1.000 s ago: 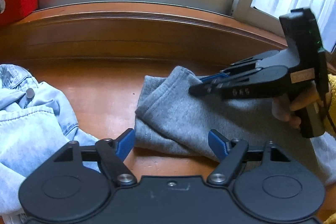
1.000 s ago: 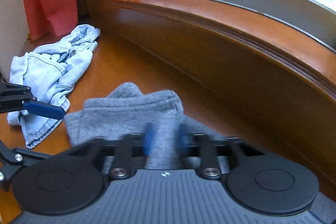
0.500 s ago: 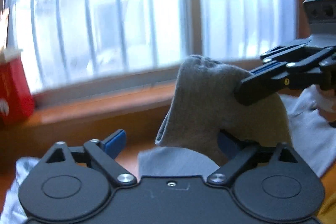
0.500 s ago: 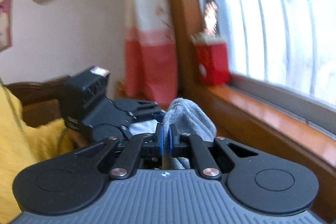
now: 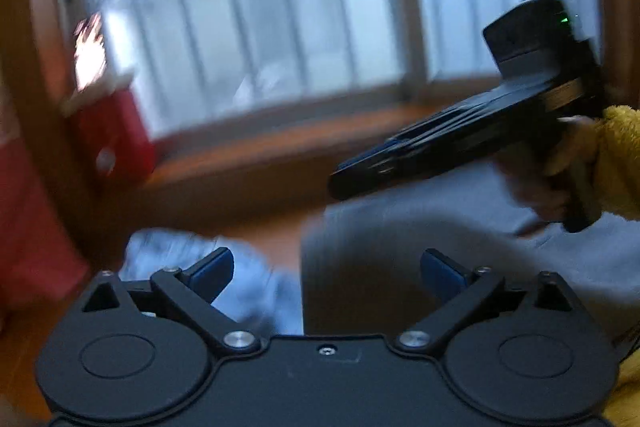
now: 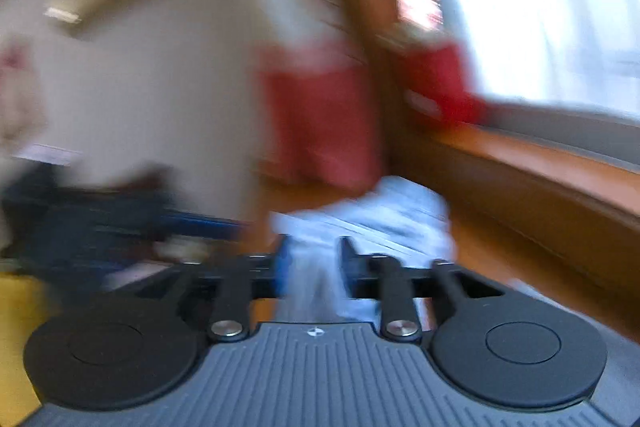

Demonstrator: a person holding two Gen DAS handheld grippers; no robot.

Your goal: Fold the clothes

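The grey garment [image 5: 400, 247] lies on the wooden table under and ahead of my left gripper [image 5: 326, 263]. That gripper's jaws stand wide and are still opening, with nothing pressed between the blue pads. My right gripper [image 5: 344, 179] hovers above the grey cloth at the right, held by a hand in a yellow sleeve [image 5: 620, 155]. In the right wrist view my right gripper [image 6: 314, 259] has its jaws parting and grips nothing. A light denim garment [image 6: 384, 211] shows beyond the gap. Both views are blurred.
The crumpled denim garment [image 5: 248, 283] lies to the left of the grey one. A red box [image 5: 116, 135] stands on the wooden window sill [image 5: 280, 143]. A red and white curtain [image 6: 320, 115] hangs in the corner. My left gripper [image 6: 224, 223] is a dark blur.
The right gripper has let go of the grey cloth it was holding up, and the cloth has dropped onto the table. Both grippers have risen and swung; the left jaws have widened.
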